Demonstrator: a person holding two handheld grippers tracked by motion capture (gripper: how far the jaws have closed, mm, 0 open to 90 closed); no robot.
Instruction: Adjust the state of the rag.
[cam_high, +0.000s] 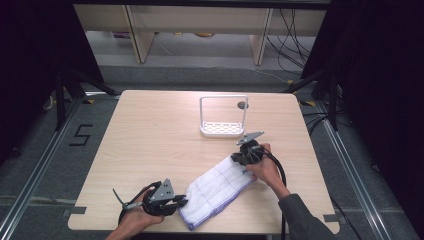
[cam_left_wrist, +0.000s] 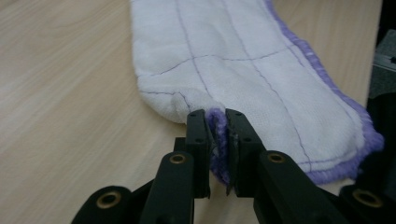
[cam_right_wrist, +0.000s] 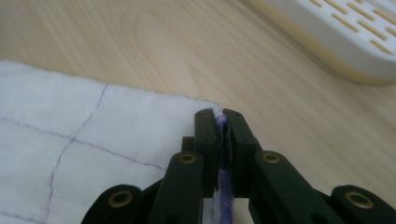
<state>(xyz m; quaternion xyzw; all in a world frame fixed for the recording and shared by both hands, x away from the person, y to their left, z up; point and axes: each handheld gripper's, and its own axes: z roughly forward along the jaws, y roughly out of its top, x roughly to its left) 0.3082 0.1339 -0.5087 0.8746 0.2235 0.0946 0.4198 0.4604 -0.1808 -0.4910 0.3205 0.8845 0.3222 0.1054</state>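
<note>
A white cloth (cam_high: 217, 187) with thin purple grid lines and a purple hem lies folded on the wooden table (cam_high: 150, 135), running from the front edge up to the right. My left gripper (cam_high: 181, 201) holds its near left corner; in the left gripper view the jaws (cam_left_wrist: 217, 119) are shut on the purple hem of the cloth (cam_left_wrist: 243, 70). My right gripper (cam_high: 238, 159) holds the far right end; in the right gripper view the jaws (cam_right_wrist: 219, 116) pinch the edge of the cloth (cam_right_wrist: 70, 126).
A white slotted rack (cam_high: 223, 128) with a tall wire frame stands on the table just beyond the right gripper, its base (cam_right_wrist: 336, 32) close by in the right gripper view. A small round grey hole (cam_high: 242, 105) sits behind it.
</note>
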